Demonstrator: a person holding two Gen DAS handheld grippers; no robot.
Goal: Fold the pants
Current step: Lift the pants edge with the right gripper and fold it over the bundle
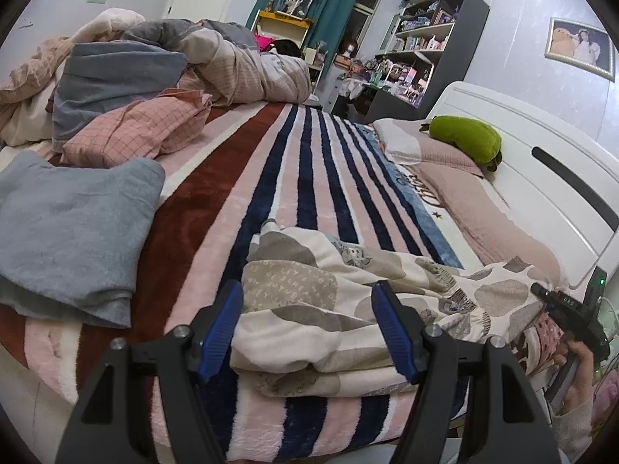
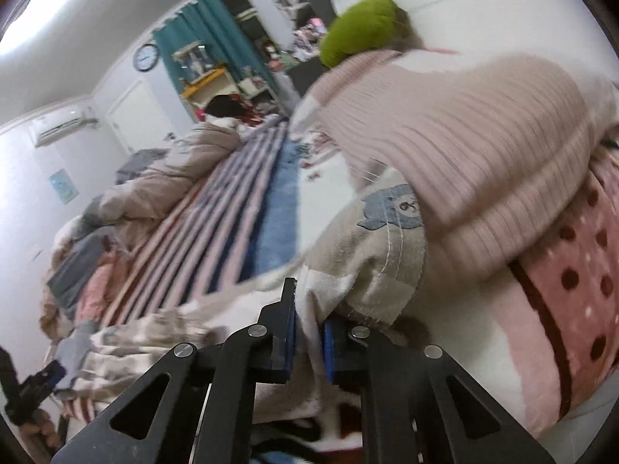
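Note:
The pants [image 1: 348, 301] are cream with grey and beige patches and small bear prints. They lie partly folded on the striped blanket [image 1: 294, 178] at the bed's near edge. My left gripper [image 1: 307, 326] is open, its blue pads on either side of the folded end, not closed on it. My right gripper [image 2: 309, 342] is shut on a fold of the pants [image 2: 383, 270] beside the pink pillow. It also shows at the right edge of the left wrist view [image 1: 557, 301], at the pants' far end.
A folded grey cloth [image 1: 65, 239] lies left of the pants. Heaped bedding [image 1: 162, 77] fills the bed's far left. Pink pillows [image 1: 483, 208] and a green plush [image 1: 464, 139] lie along the white headboard [image 1: 541, 162]. Shelves [image 1: 421, 50] stand beyond the bed.

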